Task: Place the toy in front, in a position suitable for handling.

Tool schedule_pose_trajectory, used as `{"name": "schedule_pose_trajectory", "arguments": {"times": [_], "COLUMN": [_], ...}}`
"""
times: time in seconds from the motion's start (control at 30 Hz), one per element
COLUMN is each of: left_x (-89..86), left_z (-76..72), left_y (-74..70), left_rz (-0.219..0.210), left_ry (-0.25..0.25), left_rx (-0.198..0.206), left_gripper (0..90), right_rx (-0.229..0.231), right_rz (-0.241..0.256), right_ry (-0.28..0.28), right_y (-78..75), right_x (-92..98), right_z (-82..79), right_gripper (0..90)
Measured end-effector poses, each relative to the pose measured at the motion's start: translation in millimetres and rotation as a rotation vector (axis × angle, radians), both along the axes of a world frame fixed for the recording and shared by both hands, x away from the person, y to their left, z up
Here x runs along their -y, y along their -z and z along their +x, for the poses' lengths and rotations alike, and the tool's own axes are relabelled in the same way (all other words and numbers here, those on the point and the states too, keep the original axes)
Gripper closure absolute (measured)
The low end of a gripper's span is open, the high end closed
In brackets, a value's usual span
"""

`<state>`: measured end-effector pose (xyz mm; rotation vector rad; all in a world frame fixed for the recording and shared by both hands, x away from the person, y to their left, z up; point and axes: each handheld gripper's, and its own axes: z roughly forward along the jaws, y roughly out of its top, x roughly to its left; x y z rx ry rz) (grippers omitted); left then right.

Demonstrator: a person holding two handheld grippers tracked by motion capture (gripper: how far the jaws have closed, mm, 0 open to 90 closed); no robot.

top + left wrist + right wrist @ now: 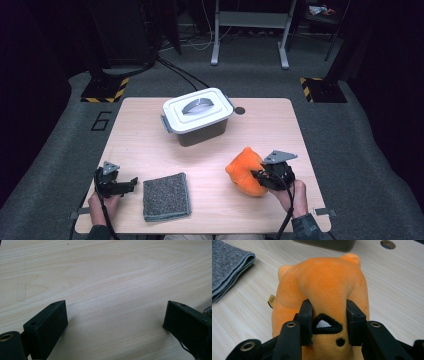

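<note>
An orange plush toy (244, 170) lies on the wooden table (150, 145) at the right front. My right gripper (261, 176) is shut on it; in the right gripper view both jaws pinch the orange plush toy (324, 285) around its black embroidered patch, right gripper (329, 315). My left gripper (131, 183) rests low at the left front, open, its jaws wide apart over bare wood with nothing between them, left gripper (115, 317). A folded grey cloth (166, 196) lies just right of it.
A white lidded box (198, 114) with a grey handle stands at the table's middle back. A round hole (240, 110) sits in the tabletop beside it. The folded grey cloth (227, 270) shows left of the toy. Dark floor and a metal frame (250, 25) lie beyond.
</note>
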<state>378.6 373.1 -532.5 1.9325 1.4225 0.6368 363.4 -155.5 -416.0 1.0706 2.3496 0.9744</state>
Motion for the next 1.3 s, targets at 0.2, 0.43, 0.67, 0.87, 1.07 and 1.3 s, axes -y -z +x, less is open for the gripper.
{"name": "schedule_pose_trajectory", "arguments": {"times": [0.2, 0.43, 0.67, 0.87, 1.07, 1.3], "left_x": [0.0, -0.1, -0.1, 0.0, -0.1, -0.1], "left_z": [0.0, 0.0, 0.0, 0.0, 0.0, 0.0], "left_y": [0.0, -0.1, -0.2, -0.1, -0.2, -0.2], "left_rz": [0.000, 0.001, 0.001, 0.000, 0.001, 0.000], "left_ry": [0.000, 0.000, 0.000, 0.000, 0.000, 0.000], "left_rx": [0.000, -0.002, -0.002, -0.001, -0.002, -0.002], "left_gripper": [4.7, 4.7, 4.8, 4.8, 4.8, 4.8], "right_rx": [0.035, 0.044, 0.045, 0.036, 0.015, 0.011], "right_rz": [-0.020, -0.033, -0.037, -0.040, -0.033, -0.037], "right_ry": [-0.056, -0.113, -0.155, -0.184, -0.187, -0.204], "right_y": [-6.4, -9.0, -6.1, -3.1, 3.4, 9.5], "right_x": [-11.1, -26.7, -40.8, -50.0, -61.2, -70.5], "right_z": [18.6, 38.4, 57.7, 73.0, 82.2, 93.1], "right_gripper": [62.9, 62.6, 62.3, 61.8, 61.3, 60.6]}}
